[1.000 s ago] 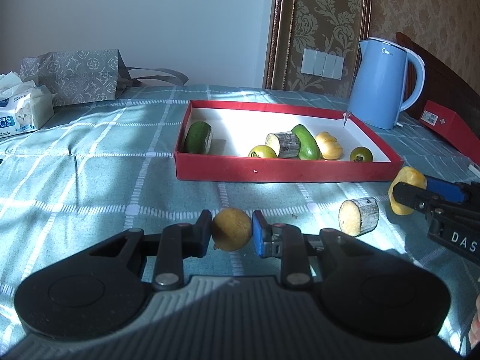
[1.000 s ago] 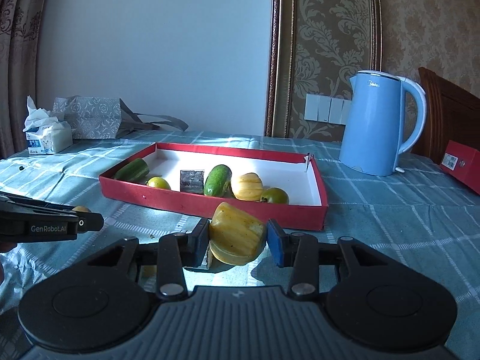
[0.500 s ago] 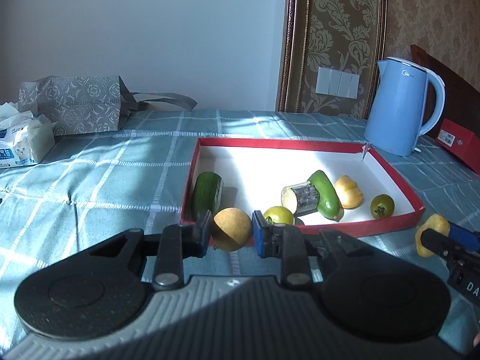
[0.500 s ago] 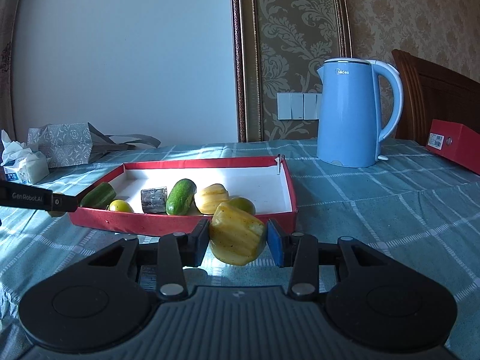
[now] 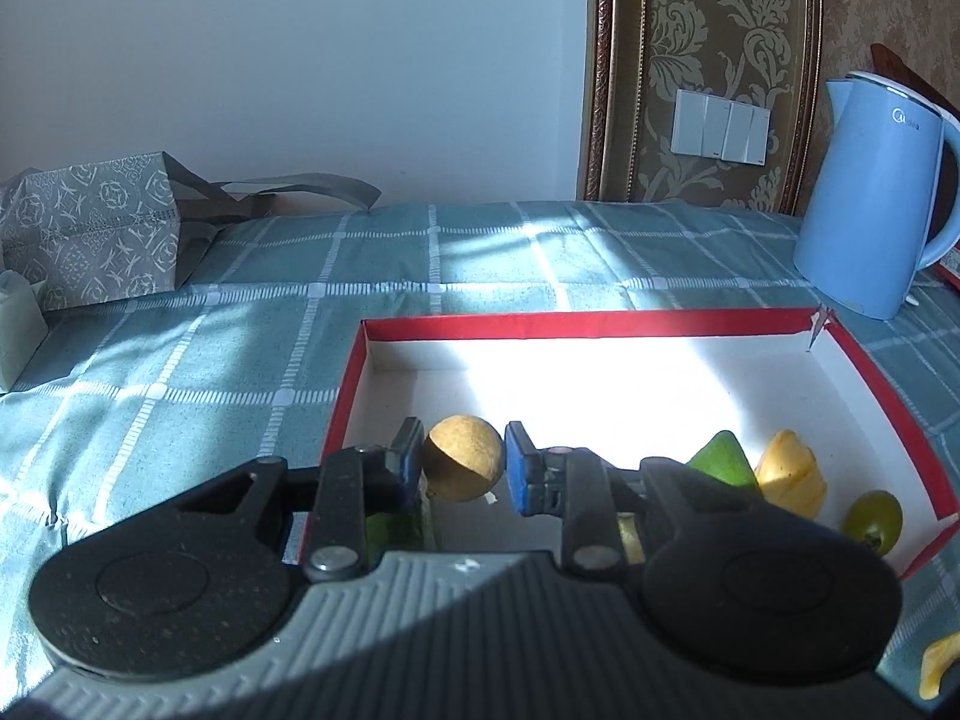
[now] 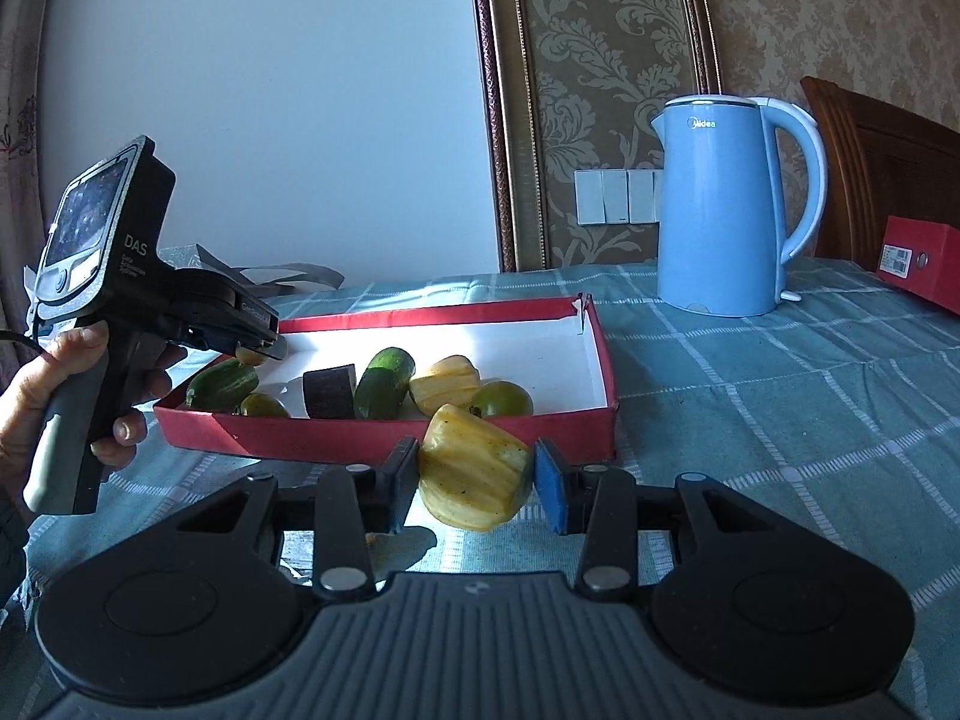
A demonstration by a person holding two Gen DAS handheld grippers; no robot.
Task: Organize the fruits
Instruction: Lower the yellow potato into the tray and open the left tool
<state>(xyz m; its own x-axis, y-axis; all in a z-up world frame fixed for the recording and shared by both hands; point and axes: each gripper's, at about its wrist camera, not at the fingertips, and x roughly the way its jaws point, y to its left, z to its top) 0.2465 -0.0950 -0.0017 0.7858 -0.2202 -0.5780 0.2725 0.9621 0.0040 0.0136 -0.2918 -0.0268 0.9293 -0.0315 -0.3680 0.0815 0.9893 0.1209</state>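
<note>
My left gripper (image 5: 461, 462) is shut on a small round tan fruit (image 5: 463, 457) and hangs over the near left part of the red box (image 5: 600, 320). From the right wrist view the same left gripper (image 6: 259, 343) reaches over the box's left end, held by a hand (image 6: 54, 384). My right gripper (image 6: 475, 479) is shut on a ridged yellow fruit (image 6: 474, 468), just in front of the box's near wall (image 6: 384, 438). Inside the box lie two cucumbers (image 6: 383, 381), a dark cut piece (image 6: 329, 390), a yellow ridged fruit (image 6: 445, 383) and small green fruits (image 6: 503, 398).
A blue kettle (image 6: 720, 204) stands behind the box's right corner. A patterned grey bag (image 5: 90, 228) and a tissue pack (image 5: 18, 330) sit at the far left. A red carton (image 6: 921, 261) lies at the right edge. The checked teal cloth (image 6: 780, 396) covers the table.
My left gripper has carried the tan fruit forward from the cloth to over the red box. The right gripper has stayed almost in place with the yellow fruit.
</note>
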